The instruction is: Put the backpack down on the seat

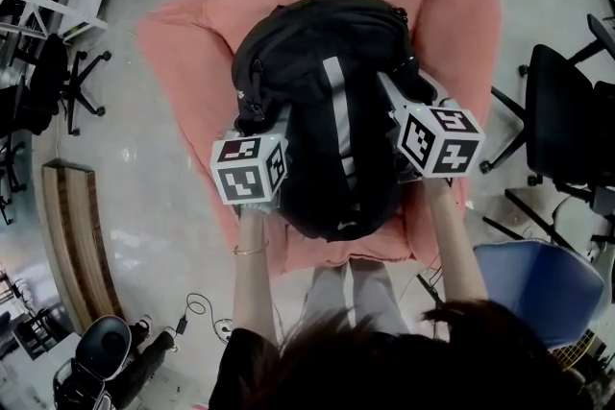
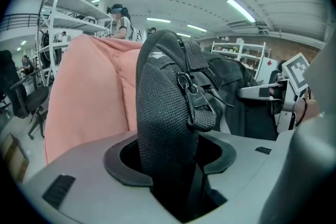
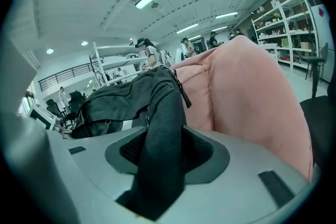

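Note:
A black backpack (image 1: 327,91) with a grey stripe lies on the pink cushioned seat (image 1: 192,43), its top toward the seat's back. My left gripper (image 1: 267,115) is at the pack's left side and my right gripper (image 1: 399,91) at its right side. In the left gripper view a padded black shoulder strap (image 2: 163,113) with a buckle runs up between the jaws of the left gripper (image 2: 173,157), with a dark gap beside it. In the right gripper view a black strap (image 3: 165,123) hangs loosely between the jaws of the right gripper (image 3: 165,155), and mesh pads show on both sides of it.
Black office chairs (image 1: 562,120) and a blue chair (image 1: 538,288) stand to the right. A wooden bench (image 1: 72,235) and another black chair (image 1: 43,82) are on the left. White shelving (image 2: 63,23) and people stand beyond the seat. The person's legs (image 1: 351,293) touch the seat's front.

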